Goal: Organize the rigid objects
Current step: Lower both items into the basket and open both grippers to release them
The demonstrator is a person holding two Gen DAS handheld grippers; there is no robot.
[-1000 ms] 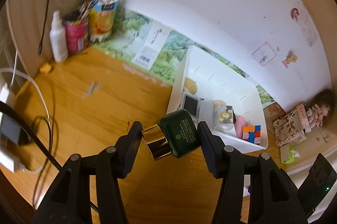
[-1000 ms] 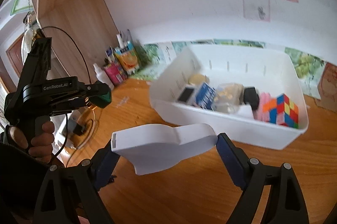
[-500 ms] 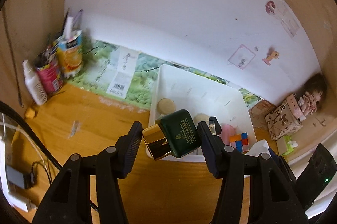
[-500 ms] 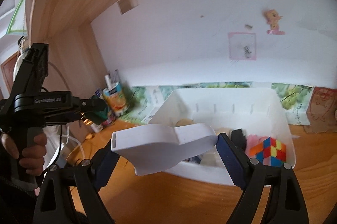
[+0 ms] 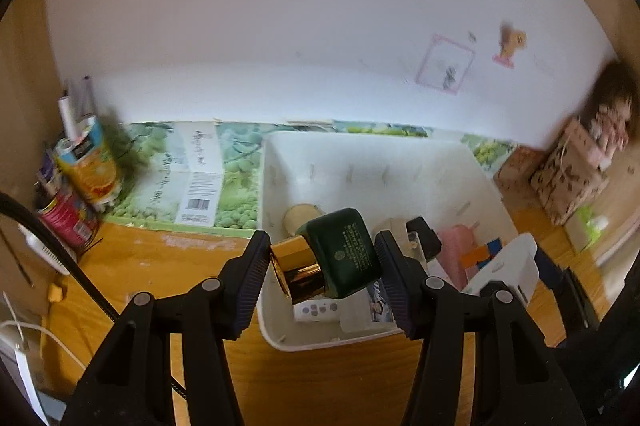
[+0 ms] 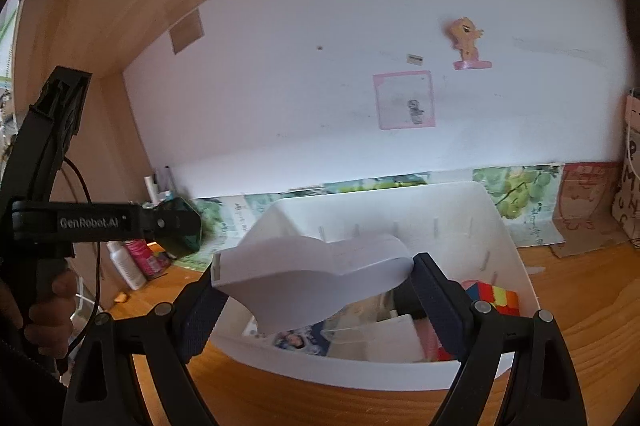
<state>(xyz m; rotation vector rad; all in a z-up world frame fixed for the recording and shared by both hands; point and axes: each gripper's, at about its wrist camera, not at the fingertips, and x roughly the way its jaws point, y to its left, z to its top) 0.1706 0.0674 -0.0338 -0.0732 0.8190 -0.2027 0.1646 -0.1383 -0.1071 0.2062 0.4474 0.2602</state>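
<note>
My left gripper (image 5: 322, 266) is shut on a dark green bottle with a gold cap (image 5: 332, 260), held above the near left part of the white bin (image 5: 276, 334). It also shows in the right wrist view (image 6: 180, 226), left of the bin (image 6: 360, 370). My right gripper (image 6: 314, 290) is shut on a white plastic piece (image 6: 312, 278), held over the bin's near edge; this piece shows in the left wrist view (image 5: 508, 272). The bin holds a colour cube (image 6: 494, 296), a pink item (image 5: 454, 250), a black box (image 5: 424, 234) and other small things.
Cups with pens (image 5: 84, 165) and a white bottle (image 6: 128, 270) stand at the back left of the wooden desk (image 5: 160, 290). A green printed board (image 5: 192, 181) leans on the wall. A patterned bag (image 5: 568, 173) sits at the right. Cables (image 5: 48, 250) lie at the left.
Both grippers have risen and moved toward the bin, each with its object still held. The left one has swung right, from over the desk to over the bin's near left part.
</note>
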